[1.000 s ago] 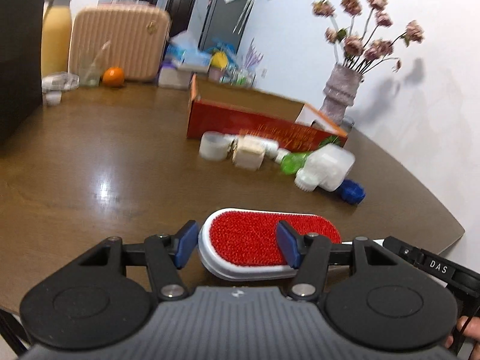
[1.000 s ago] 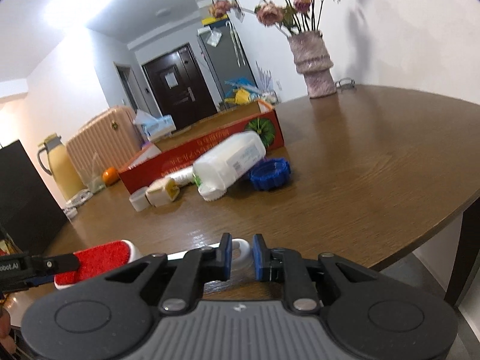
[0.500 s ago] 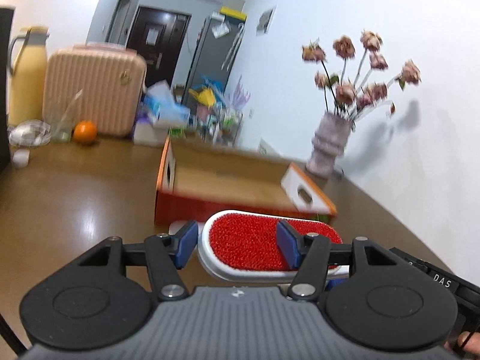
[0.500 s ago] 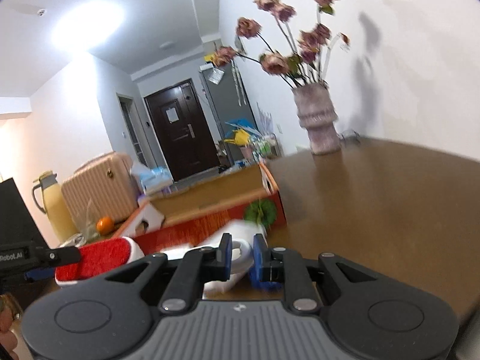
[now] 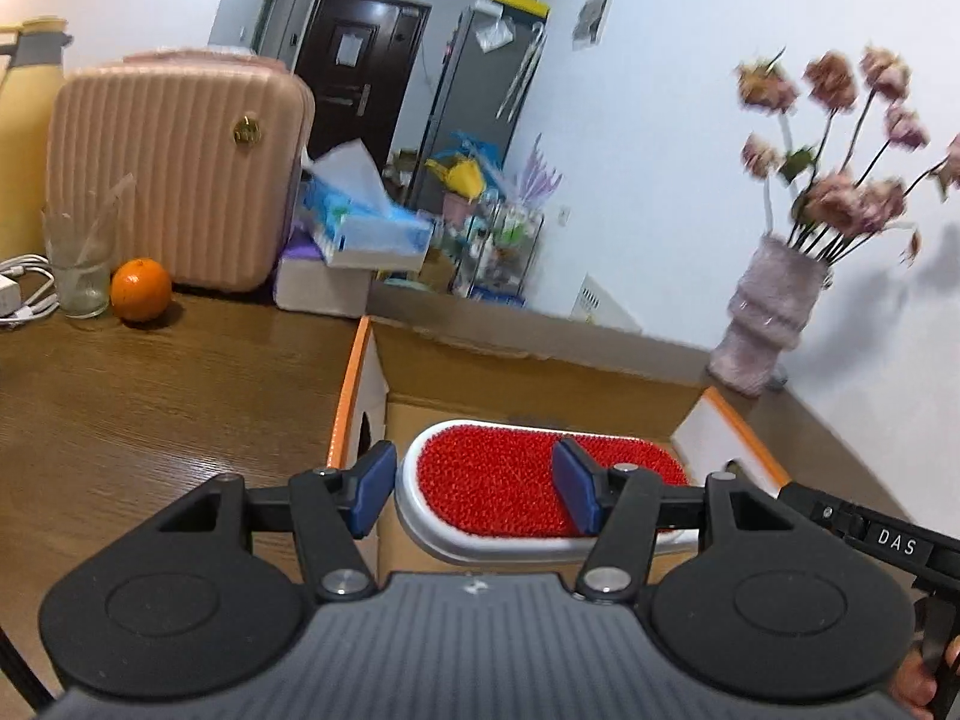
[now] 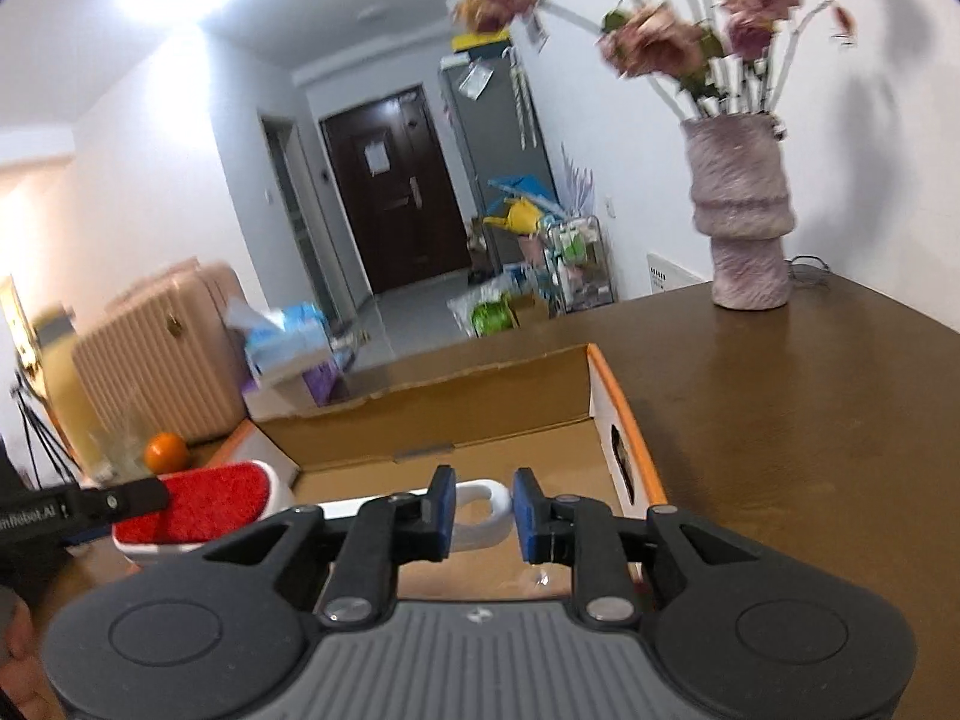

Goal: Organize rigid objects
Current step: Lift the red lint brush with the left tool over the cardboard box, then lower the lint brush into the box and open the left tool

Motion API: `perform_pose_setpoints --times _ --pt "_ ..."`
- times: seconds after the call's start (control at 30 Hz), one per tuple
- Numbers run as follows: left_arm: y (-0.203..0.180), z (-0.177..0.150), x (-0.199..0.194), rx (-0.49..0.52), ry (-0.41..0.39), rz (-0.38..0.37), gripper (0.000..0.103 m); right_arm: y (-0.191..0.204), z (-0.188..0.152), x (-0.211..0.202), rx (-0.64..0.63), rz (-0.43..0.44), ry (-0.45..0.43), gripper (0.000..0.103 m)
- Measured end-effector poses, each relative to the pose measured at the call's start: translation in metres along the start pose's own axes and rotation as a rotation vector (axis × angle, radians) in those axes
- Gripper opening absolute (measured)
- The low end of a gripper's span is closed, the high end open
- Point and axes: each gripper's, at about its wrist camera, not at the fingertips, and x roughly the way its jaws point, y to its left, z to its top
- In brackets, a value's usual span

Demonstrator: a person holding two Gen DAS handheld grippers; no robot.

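- My left gripper (image 5: 474, 495) clamps the head of the red-bristled white plastic lint brush (image 5: 516, 489), carrying it level.
- My right gripper (image 6: 483, 507) has just been opening; the looped handle sits between loose jaws.
- Brush hangs over the open orange-edged cardboard box (image 6: 624, 420), seemingly ready to drop in.

Wooden table (image 5: 150, 396). Far left end: ribbed pink suitcase (image 5: 174, 174) upright, orange (image 5: 141, 290) just in front of it, clear glass (image 5: 81, 276) beside the orange, white cable (image 5: 24, 291) left of the glass. Tissue box (image 5: 360, 222) tilted on a white box. Vase (image 6: 741, 222) of dried pink flowers by the wall. Dark door (image 6: 396, 198) behind.
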Motion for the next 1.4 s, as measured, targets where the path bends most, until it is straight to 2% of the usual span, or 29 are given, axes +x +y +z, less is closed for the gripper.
perform_pose_setpoints --times 0.07,0.2,0.27,0.33,0.4,0.53,0.63,0.8,0.97,1.13,1.2,1.27,1.33,1.4 --pt "0.003 -0.001 0.013 0.016 0.029 0.004 0.058 0.001 -0.001 0.014 -0.02 -0.007 0.021 0.023" --pt "0.009 -0.011 0.018 0.029 0.059 0.0 0.069 0.001 -0.007 0.027 -0.052 0.034 0.062 0.026" --pt "0.01 -0.019 0.015 0.075 0.08 -0.017 0.069 0.009 -0.01 0.026 -0.116 0.057 0.084 0.034" --pt "0.009 -0.023 0.009 0.082 0.078 -0.046 0.07 0.015 -0.013 0.023 -0.163 0.1 0.079 0.034" --pt "0.005 -0.025 0.003 0.105 0.062 -0.061 0.076 0.022 -0.015 0.023 -0.195 0.103 0.085 0.039" --pt "-0.006 -0.027 -0.001 0.175 0.016 -0.037 0.081 0.026 -0.018 0.02 -0.218 0.116 0.076 0.049" --pt "-0.009 -0.028 0.0 0.179 0.027 -0.02 0.082 0.024 -0.017 0.019 -0.218 0.109 0.079 0.051" --pt "-0.013 -0.029 -0.015 0.199 0.004 -0.001 0.086 0.024 -0.008 -0.005 -0.224 0.104 0.053 0.053" --pt "-0.015 -0.03 -0.049 0.201 -0.021 0.006 0.088 0.026 -0.001 -0.045 -0.223 0.082 0.01 0.058" --pt "-0.02 -0.033 -0.094 0.233 -0.105 0.045 0.095 0.032 -0.005 -0.091 -0.239 0.052 -0.055 0.073" --pt "-0.023 -0.039 -0.115 0.25 -0.171 0.08 0.103 0.034 -0.01 -0.109 -0.236 0.049 -0.08 0.076" --pt "-0.027 -0.051 -0.135 0.271 -0.265 0.147 0.103 0.036 -0.019 -0.124 -0.226 0.03 -0.108 0.088" --pt "-0.032 -0.065 -0.152 0.3 -0.338 0.202 0.103 0.037 -0.031 -0.138 -0.214 0.003 -0.153 0.093" --pt "-0.034 -0.078 -0.165 0.318 -0.37 0.219 0.103 0.039 -0.046 -0.151 -0.216 -0.017 -0.205 0.094"
